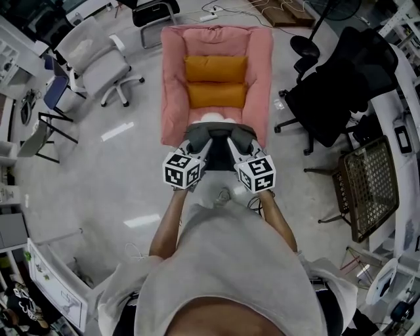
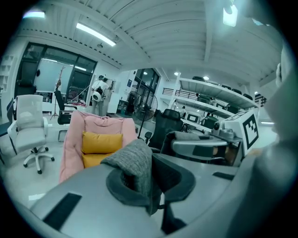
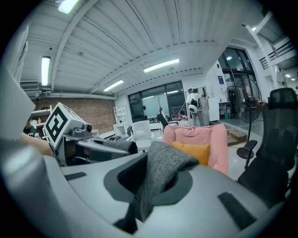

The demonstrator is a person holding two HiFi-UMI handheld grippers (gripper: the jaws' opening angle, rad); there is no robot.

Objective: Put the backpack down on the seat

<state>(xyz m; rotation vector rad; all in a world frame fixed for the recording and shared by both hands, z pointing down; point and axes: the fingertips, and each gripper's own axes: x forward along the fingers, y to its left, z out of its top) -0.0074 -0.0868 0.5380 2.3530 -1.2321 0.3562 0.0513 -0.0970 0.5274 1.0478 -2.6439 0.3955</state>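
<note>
As the left gripper (image 2: 139,179) and right gripper (image 3: 153,179) both clamp the backpack (image 1: 220,131) at the seat's (image 1: 172,79) front edge, release seems left.

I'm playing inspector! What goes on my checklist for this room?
Surface: pink seat with two orange cushions, on a grey floor.
Job's things: grey backpack, held at the seat's front edge; whether it rests there, cannot tell.
Clutter: nothing seen.
Grippers: left gripper and right gripper both shut on the backpack's grey fabric.
Cables: white cable on the floor behind the seat.
Surroundings: white office chair to the left, black office chair and mesh chair to the right.
</note>
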